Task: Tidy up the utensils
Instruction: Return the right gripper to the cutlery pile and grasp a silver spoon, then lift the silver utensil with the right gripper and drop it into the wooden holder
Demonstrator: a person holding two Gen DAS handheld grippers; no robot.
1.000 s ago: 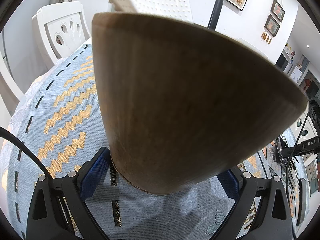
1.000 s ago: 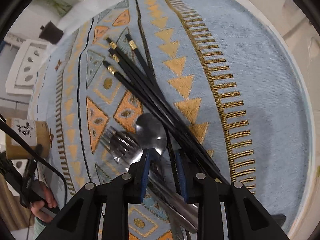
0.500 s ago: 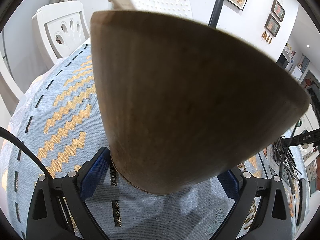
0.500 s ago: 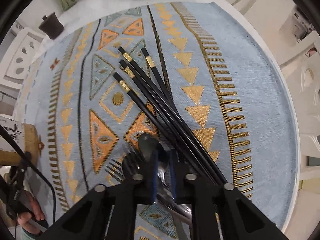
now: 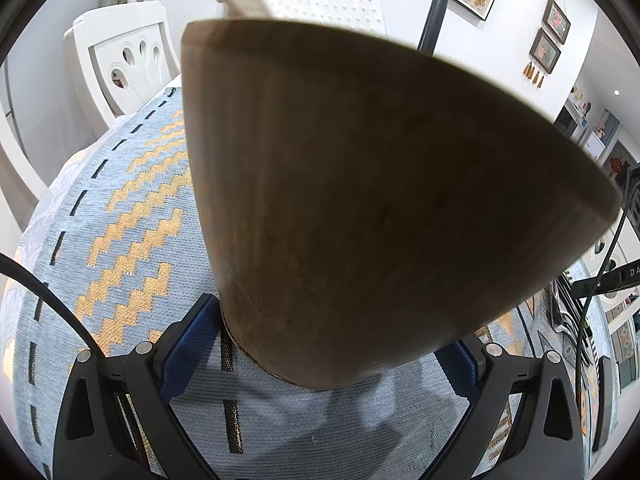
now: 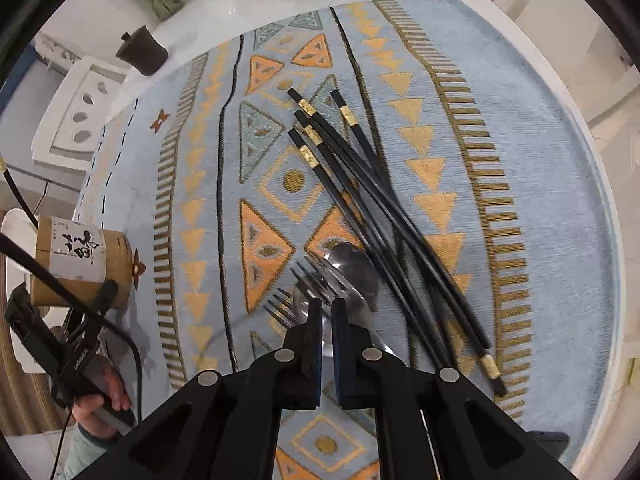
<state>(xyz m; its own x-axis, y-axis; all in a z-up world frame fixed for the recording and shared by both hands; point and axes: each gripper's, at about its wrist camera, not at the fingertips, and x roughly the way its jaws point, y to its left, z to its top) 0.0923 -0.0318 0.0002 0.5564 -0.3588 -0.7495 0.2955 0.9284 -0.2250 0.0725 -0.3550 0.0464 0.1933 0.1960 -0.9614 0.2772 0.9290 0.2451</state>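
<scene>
Cutlery is the business right now: our right gripper (image 6: 326, 312) sits low over the pile on the patterned cloth (image 6: 540, 152), its fingers (image 6: 312, 320) nearly closed, with only a thin slot between them, right at the necks of the forks (image 6: 304, 288) and the spoon (image 6: 352, 264). Whether something thin is actually pinched in that slot we cannot tell. The black chopsticks (image 6: 360, 184) fan out to the right, crossing beside the spoon and running off toward the far side of the table (image 6: 224, 12). On the left our other gripper (image 5: 320, 344) has the wooden holder (image 5: 360, 200) clamped at its base between wide-spread fingers (image 5: 192, 340), the holder standing on the cloth; the same holder (image 6: 76, 256) shows at the left edge of the right view, well apart from the pile. We judge this the pick-up step: next, a firm hold on one handle, a clean lift clear of the tangle, then a carry left to drop it into the holder's mouth.
</scene>
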